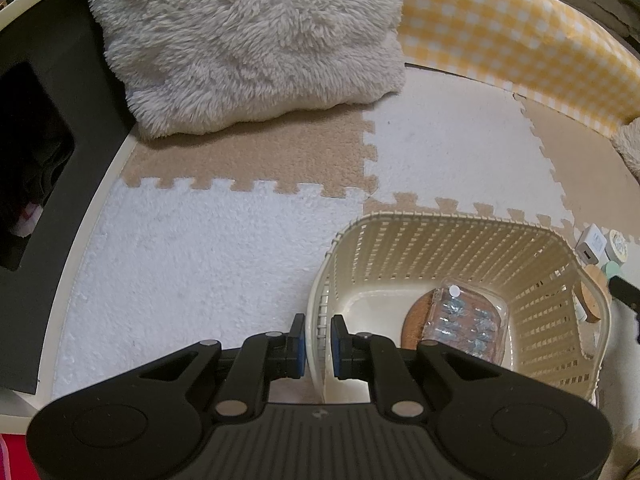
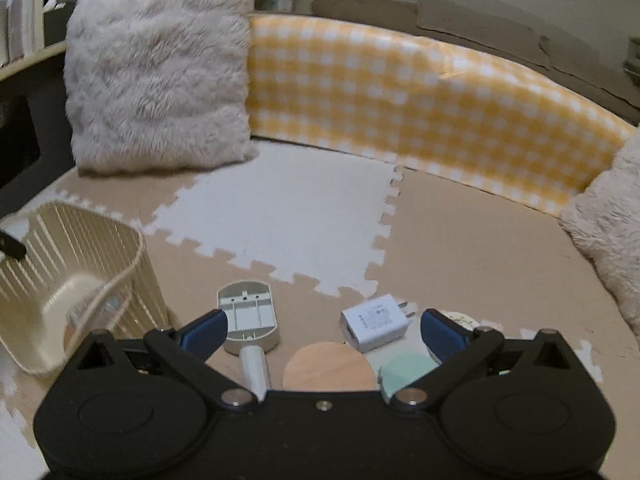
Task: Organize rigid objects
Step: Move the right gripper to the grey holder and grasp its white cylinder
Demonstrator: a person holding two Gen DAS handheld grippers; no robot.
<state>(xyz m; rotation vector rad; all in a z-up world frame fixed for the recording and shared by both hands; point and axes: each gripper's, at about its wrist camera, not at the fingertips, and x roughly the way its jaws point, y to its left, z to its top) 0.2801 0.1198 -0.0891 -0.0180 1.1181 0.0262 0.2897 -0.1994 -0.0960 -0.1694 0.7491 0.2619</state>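
A cream slatted basket [image 1: 448, 248] stands on the foam mat; my left gripper [image 1: 319, 344] is shut on its near left rim. Inside lie a clear plastic box [image 1: 464, 320] of small parts and a cork disc [image 1: 416, 316]. My right gripper [image 2: 322, 334] is open and empty, low over the mat. Between and before its fingers lie a white USB charger [image 2: 374, 322], a round wooden disc [image 2: 328, 366], a mint green disc [image 2: 408, 372] and a beige handled holder [image 2: 248, 316]. The basket [image 2: 80, 256] stands to the left of them.
A fluffy cream cushion [image 2: 160, 80] leans at the back left. A yellow checked panel [image 2: 400, 100] borders the mat behind. Another fluffy cushion [image 2: 612, 232] lies at the right. A dark cabinet [image 1: 44, 160] stands left of the mat.
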